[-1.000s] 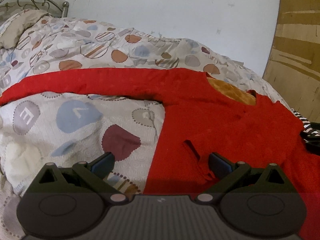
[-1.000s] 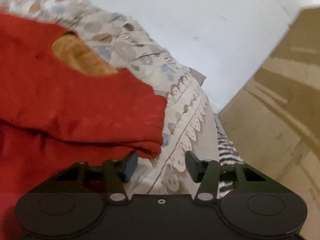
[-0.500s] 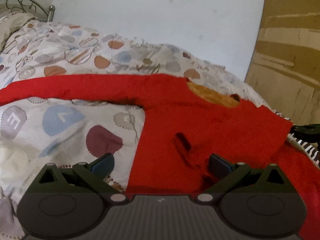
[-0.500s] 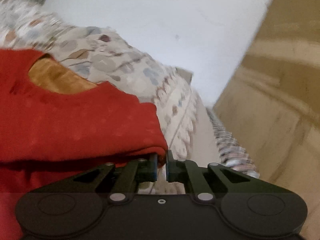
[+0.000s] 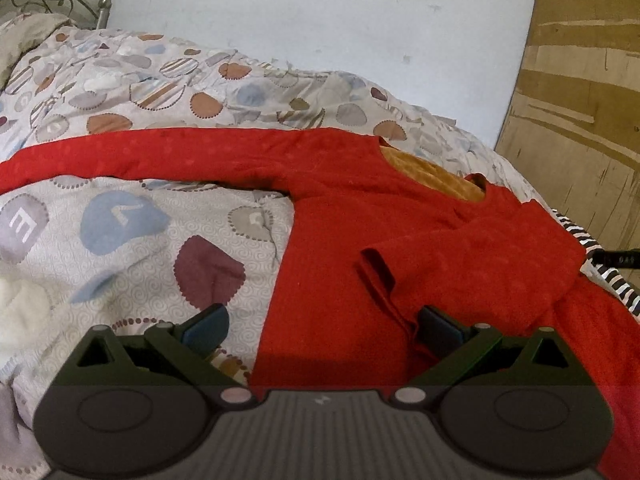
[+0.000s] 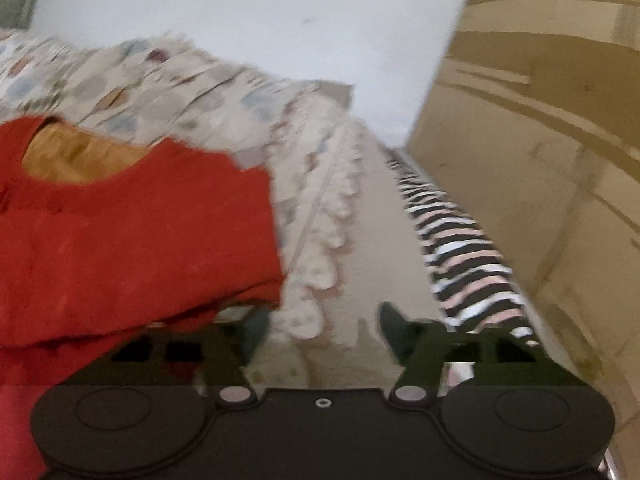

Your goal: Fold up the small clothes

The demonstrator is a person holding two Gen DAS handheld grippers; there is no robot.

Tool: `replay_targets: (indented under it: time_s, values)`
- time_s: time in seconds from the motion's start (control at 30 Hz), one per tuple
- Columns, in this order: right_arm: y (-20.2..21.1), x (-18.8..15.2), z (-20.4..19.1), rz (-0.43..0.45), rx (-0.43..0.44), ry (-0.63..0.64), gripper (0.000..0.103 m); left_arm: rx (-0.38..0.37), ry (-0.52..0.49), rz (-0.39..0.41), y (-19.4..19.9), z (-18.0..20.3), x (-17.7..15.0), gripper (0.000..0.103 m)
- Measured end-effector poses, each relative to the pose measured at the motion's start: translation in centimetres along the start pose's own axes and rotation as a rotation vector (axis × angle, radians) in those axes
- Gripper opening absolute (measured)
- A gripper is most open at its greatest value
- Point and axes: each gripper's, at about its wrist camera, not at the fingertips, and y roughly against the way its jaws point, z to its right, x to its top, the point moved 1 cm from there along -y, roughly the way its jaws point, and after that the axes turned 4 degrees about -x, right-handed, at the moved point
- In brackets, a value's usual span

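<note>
A patterned duvet covers the bed; a red long-sleeved top lies across it. Left gripper: jaws wide, empty. Right gripper: jaws opening, nothing between them.

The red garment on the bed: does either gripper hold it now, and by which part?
Nothing is held. The left gripper stands open over the red garment. The right gripper is opening beside its folded edge, with only the bedspread between its fingers.
</note>
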Motion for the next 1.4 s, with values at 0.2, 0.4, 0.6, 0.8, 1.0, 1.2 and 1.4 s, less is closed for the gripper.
replay_targets:
  time_s: [0.2,0.4,0.6,0.8,1.0,1.2,1.4]
  values:
    - [-0.8,1.6,-0.2,0.080,0.014,-0.121,0.102,-0.008,0.011,0.003,0.1,-0.2,0.0,0.103]
    - [-5.0,2.5,-3.8,0.033,0.011,-0.008,0.102,-0.009,0.012,0.003,0.1,-0.2,-0.1,0.103]
    - [-7.0,1.2,-3.5,0.022,-0.072,-0.007,0.102,-0.014,0.017,0.005,0.0,-0.3,-0.1,0.103]
    - [-7.3,1.2,-2.7,0.015,-0.019,-0.056,0.102,-0.016,0.020,0.005,0.0,-0.4,-0.1,0.103]
    - [-1.8,2.2,-1.7,0.125,0.001,-0.034,0.102,-0.030,0.039,0.012,0.1,-0.7,-0.1,0.103]
    - [4.6,1.6,-1.8,0.110,0.092,-0.010,0.102,-0.056,0.075,0.030,0.3,-1.2,-0.2,0.103]
    - [12.4,-2.8,-3.3,0.069,0.283,-0.169,0.103,-0.069,0.100,0.043,0.5,-1.5,-0.3,0.103]
